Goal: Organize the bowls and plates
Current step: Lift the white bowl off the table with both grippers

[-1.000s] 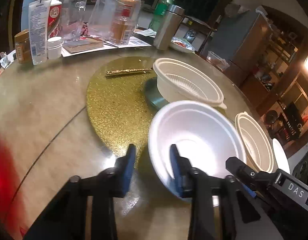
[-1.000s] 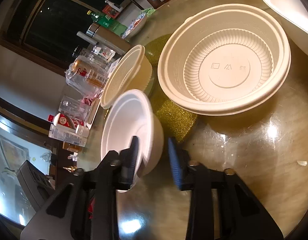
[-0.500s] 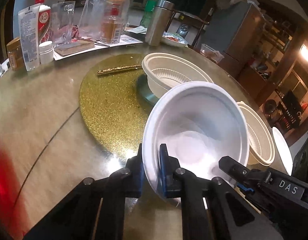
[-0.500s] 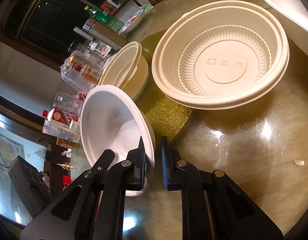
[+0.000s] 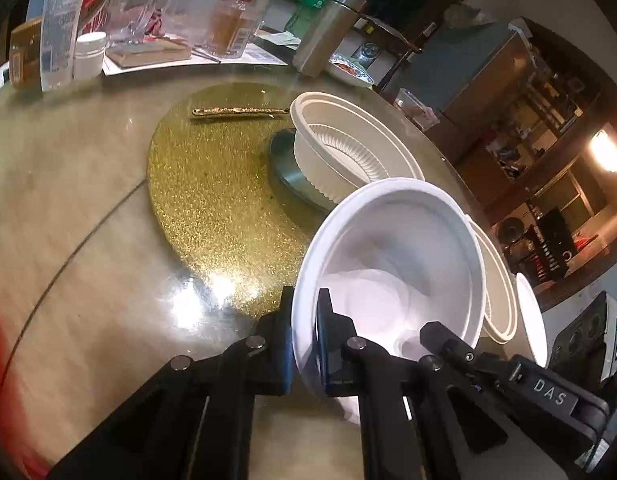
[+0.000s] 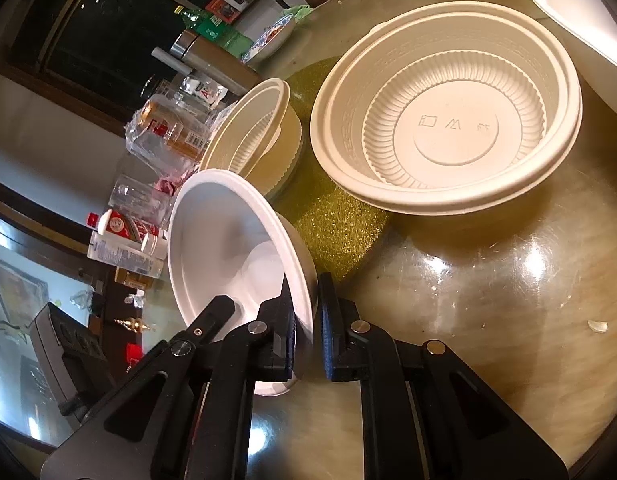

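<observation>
Both grippers pinch the white foam bowl (image 5: 392,264) by its rim, left gripper (image 5: 304,344) and right gripper (image 6: 306,320), tilted above the table (image 5: 68,208). Two ribbed beige bowls (image 6: 448,120) sit beyond (one on the gold glitter mat (image 5: 212,184)), bottles crowding the far edge.

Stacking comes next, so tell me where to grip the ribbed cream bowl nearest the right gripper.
Pinch the ribbed cream bowl at its near rim, coming from the table-edge side, one jaw inside the wall, one outside. It stands upright and open, too wide to span, with a flared lip.
</observation>
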The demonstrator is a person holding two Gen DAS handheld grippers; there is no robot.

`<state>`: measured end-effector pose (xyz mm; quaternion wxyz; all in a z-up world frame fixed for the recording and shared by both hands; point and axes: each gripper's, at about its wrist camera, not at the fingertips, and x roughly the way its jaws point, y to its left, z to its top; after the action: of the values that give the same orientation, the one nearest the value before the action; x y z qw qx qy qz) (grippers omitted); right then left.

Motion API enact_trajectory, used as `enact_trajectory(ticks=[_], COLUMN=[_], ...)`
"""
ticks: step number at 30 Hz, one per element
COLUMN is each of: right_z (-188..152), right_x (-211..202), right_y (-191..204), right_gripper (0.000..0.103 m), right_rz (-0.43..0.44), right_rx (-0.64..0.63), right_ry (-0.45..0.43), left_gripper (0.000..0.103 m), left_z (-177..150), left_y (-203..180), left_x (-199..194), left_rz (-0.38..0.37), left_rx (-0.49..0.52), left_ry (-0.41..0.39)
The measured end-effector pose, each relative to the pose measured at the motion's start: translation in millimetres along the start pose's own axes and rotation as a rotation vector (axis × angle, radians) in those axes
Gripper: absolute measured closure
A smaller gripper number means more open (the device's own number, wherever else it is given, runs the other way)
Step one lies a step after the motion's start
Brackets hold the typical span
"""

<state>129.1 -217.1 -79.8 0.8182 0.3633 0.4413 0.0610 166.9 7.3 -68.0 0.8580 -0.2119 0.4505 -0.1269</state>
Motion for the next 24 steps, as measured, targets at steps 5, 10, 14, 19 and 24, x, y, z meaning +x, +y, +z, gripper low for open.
enact_trajectory(ticks=[5, 10, 14, 19, 24], right_z=[-0.1, 0.1, -0.2, -0.6, -1.3], right_x=[0.6, 0.0, -0.1, -0.8, -7.0], right_y=[-1.0, -3.5, -3.4, -1.0, 0.8], right_gripper=[0.094, 0.095, 0.096, 0.096, 0.096], right_rz=[-0.004, 0.012, 0.017, 0.017, 0.010], right_rx=[-0.001, 0.010, 0.014, 0.015, 0.017], right_ry=[0.008, 0.009, 0.011, 0.014, 0.003], left_gripper=[0.096, 0.096, 0.096, 0.096, 0.095], left_z=[0.0, -0.5, -1.7, -1.1, -0.9], left_y=[-0.5, -5.1, -11.0, -14.9, -21.4], left_x=[-0.8, -3.3, -6.4, -8.0, -10.7], left_rz=[0.005, 0.019, 0.036, 0.065, 0.081], left_rx=[0.009, 0.036, 0.066, 0.091, 0.120], left_ry=[-0.006, -0.023, -0.048, -0.070, -0.089])
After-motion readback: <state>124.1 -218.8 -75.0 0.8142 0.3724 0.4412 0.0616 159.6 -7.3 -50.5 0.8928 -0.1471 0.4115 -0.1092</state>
